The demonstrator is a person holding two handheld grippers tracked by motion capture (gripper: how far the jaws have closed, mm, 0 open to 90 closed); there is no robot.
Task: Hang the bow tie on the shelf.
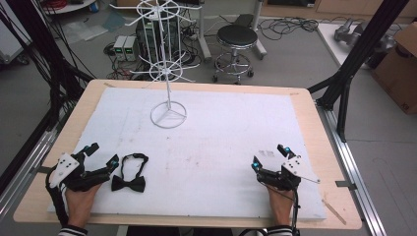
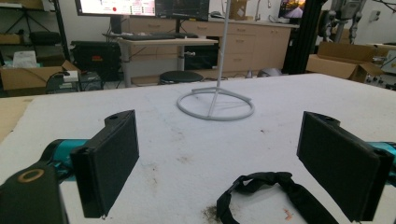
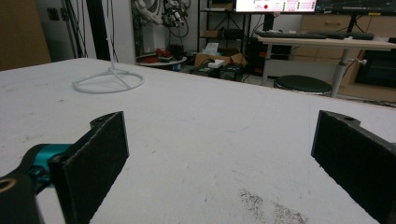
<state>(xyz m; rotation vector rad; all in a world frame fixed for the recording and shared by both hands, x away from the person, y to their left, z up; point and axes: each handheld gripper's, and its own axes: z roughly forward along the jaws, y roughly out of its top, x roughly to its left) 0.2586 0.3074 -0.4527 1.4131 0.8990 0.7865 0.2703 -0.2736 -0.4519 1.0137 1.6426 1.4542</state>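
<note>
A black bow tie [image 1: 129, 182] with its looped strap [image 1: 134, 162] lies flat on the white mat near the front left. My left gripper [image 1: 102, 154] rests just to its left, open and empty. In the left gripper view the strap [image 2: 275, 191] lies low between the two wide-apart jaws of the left gripper [image 2: 233, 168]. My right gripper [image 1: 268, 156] sits at the front right of the mat, open with nothing between its fingers; its jaws stand far apart in the right gripper view [image 3: 219, 163]. A white wire display stand [image 1: 168, 73] rises from its ring base [image 1: 168, 114] at the back centre.
The white mat [image 1: 221, 142] covers most of a wooden table [image 1: 314, 123]. A black stool [image 1: 237, 37], cables and equipment boxes [image 1: 125, 46] stand on the floor behind. Black frame posts [image 1: 361, 49] flank the table. The stand's base [image 2: 215, 103] [image 3: 108, 82] lies ahead of both grippers.
</note>
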